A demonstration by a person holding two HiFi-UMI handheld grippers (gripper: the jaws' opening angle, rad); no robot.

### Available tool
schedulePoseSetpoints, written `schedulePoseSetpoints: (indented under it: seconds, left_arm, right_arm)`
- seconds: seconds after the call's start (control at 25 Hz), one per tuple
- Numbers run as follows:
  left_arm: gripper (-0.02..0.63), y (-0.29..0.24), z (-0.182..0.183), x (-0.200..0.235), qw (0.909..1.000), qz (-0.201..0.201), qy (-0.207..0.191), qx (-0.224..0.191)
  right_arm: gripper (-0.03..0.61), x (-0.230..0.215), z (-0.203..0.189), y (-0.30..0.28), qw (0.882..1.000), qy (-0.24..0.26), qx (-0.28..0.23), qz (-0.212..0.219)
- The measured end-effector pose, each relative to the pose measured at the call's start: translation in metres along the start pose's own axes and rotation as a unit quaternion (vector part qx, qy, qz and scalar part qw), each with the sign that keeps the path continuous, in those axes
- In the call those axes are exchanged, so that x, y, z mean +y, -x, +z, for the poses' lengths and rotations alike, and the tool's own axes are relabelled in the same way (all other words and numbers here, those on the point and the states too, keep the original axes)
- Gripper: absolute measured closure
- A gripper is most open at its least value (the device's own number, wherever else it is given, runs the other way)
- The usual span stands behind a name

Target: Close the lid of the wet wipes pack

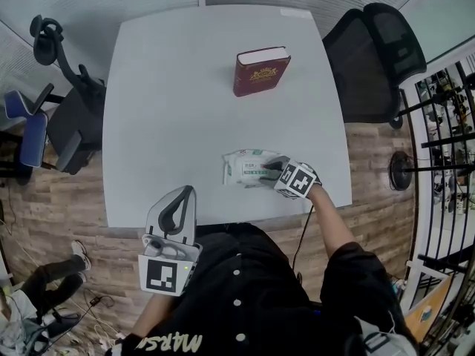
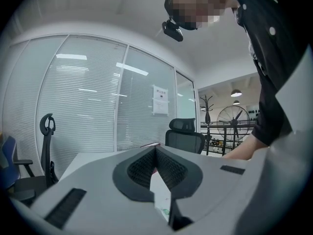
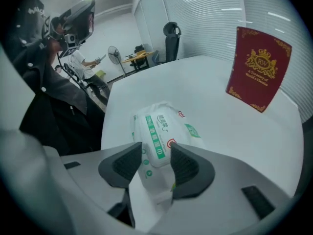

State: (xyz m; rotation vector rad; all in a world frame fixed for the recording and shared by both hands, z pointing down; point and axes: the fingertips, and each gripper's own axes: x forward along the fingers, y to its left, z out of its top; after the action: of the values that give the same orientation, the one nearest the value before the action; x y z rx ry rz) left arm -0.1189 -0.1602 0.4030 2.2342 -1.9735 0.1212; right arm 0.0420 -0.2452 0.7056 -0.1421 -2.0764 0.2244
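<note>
The white and green wet wipes pack (image 1: 247,167) lies flat on the white table (image 1: 171,110), near its front edge. In the right gripper view the pack (image 3: 166,124) shows its lid (image 3: 154,142) lying flat on top. My right gripper (image 1: 273,167) points steeply down at the pack's right end. The right gripper (image 3: 155,150) is open; its jaws straddle the lid's near end and the pads do not press on it. My left gripper (image 1: 186,191) hovers over the table's front edge, well to the left of the pack, shut and empty (image 2: 155,149).
A dark red book (image 1: 260,70) stands upright at the table's far side, also in the right gripper view (image 3: 258,68). A black office chair (image 1: 378,58) stands at the right, another chair (image 1: 67,117) at the left. A person's legs (image 1: 44,280) show at the lower left.
</note>
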Motion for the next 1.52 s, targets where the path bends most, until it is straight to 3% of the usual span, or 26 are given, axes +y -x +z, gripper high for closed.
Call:
schedulePoseSetpoints:
  seconds: [0.08,0.12,0.28,0.4,0.56,1.16,1.52]
  left_arm:
    - [0.601,0.0,0.0,0.001,1.0,0.002,0.0,0.001]
    - [0.601,0.001,-0.001,0.001,1.0,0.003,0.001,0.002]
    - [0.601,0.001,-0.001,0.001,1.0,0.004,0.004,0.002]
    - [0.601,0.001,-0.003,0.001,1.0,0.005,0.007,0.005]
    - [0.601,0.0,-0.005,0.001,0.9999,0.006,0.008,0.01]
    - [0.601,-0.004,-0.02,-0.004,0.9991,0.0,0.013,0.04]
    - [0.601,-0.008,-0.026,-0.007,0.9986,-0.001,0.014,0.051]
  right_arm:
    - [0.315,0.002,-0.002,-0.003,1.0,0.014,0.016,0.023]
    - [0.317,0.002,-0.003,-0.005,0.999,0.015,0.021,0.029]
    - [0.43,-0.013,-0.003,-0.005,0.998,-0.054,0.005,0.025]
    - [0.467,-0.02,-0.002,-0.004,0.994,-0.111,-0.018,0.016]
    - [0.515,-0.026,-0.003,-0.002,0.991,-0.128,-0.027,-0.023]
    - [0.54,-0.014,0.002,-0.005,0.991,-0.046,0.005,-0.124]
    - [0.551,-0.008,0.001,-0.014,0.98,0.062,0.096,-0.162]
